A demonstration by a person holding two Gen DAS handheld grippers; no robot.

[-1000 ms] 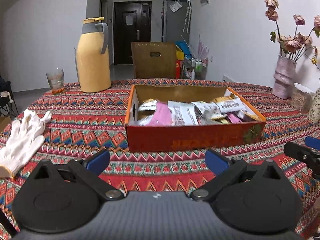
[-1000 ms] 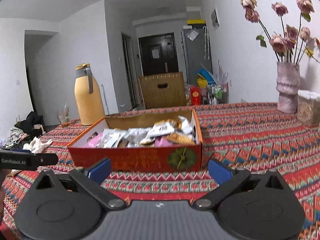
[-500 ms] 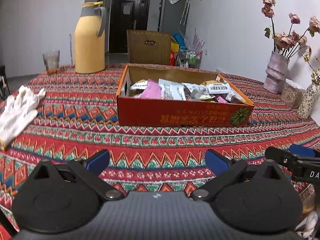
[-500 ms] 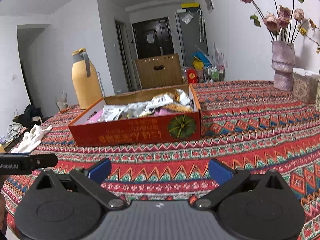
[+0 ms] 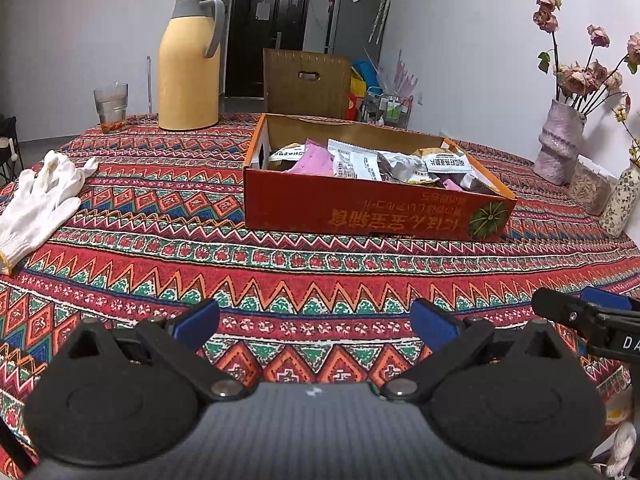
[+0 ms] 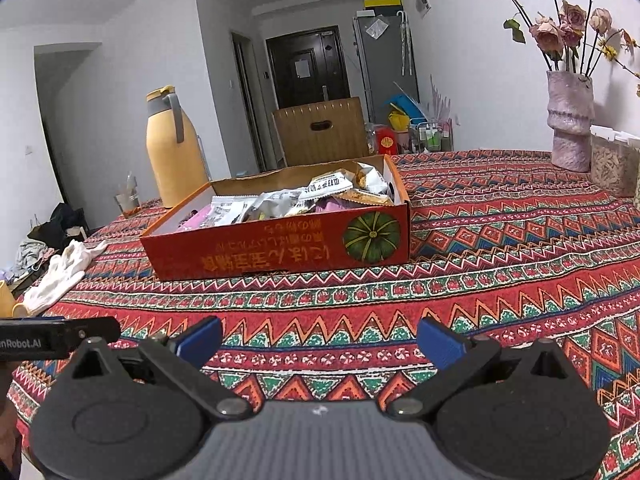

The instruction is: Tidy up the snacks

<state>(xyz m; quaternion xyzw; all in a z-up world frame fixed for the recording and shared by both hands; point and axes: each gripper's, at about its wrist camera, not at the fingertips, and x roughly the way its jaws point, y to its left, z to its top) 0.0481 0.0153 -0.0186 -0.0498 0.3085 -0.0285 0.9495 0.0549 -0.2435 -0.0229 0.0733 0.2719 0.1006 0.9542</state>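
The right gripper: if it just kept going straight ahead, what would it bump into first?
Probably the red snack box: the open right gripper points over bare tablecloth toward its front wall, though depth is uncertain.

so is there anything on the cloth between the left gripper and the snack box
Nothing: in the left wrist view only bare patterned tablecloth runs from the open left gripper to the red snack box. The white gloves lie off left.

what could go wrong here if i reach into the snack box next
The snack packets are heaped loosely, overlapping, in the red box, so an open left gripper or right gripper may pinch two, or flick one out. The box sits unsecured on the patterned tablecloth and might slide if nudged.
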